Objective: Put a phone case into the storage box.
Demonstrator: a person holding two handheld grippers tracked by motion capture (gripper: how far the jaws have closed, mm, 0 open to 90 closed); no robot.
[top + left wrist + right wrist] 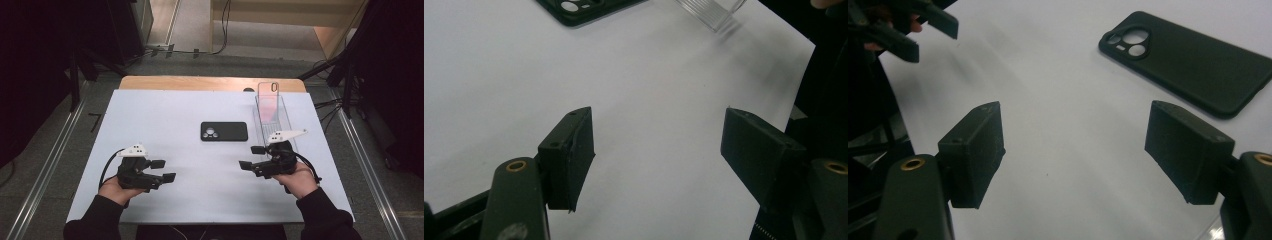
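- In the high view, a black phone case (224, 131) is seen lying flat near the middle of the white table (150, 115), with its camera cut-outs toward the left.
- A clear tray (272, 117) is seen to the right of the case, near the table's right edge, with a transparent phone case (268, 92) leaning upright at its far end; something pinkish shows through the clear plastic, but what it is cannot be told.
- The left gripper (163, 170) is held low at the near left of the table, well apart from the black case; its jaws are spread with nothing between them.
- The right gripper (252, 157) is held at the near right, just beside the tray's near end; its jaws are likewise released and empty.
- From the left gripper view, the spread jaws over bare table are confirmed, and just an edge of the black phone case (584, 9) and a corner of the clear tray (714, 12) are caught at the top.
- From the right gripper view, the black phone case (1193, 62) is shown large, beyond the right-hand jaw, with its three lens openings plainly seen; the left gripper (910, 32) is glimpsed at the upper left.
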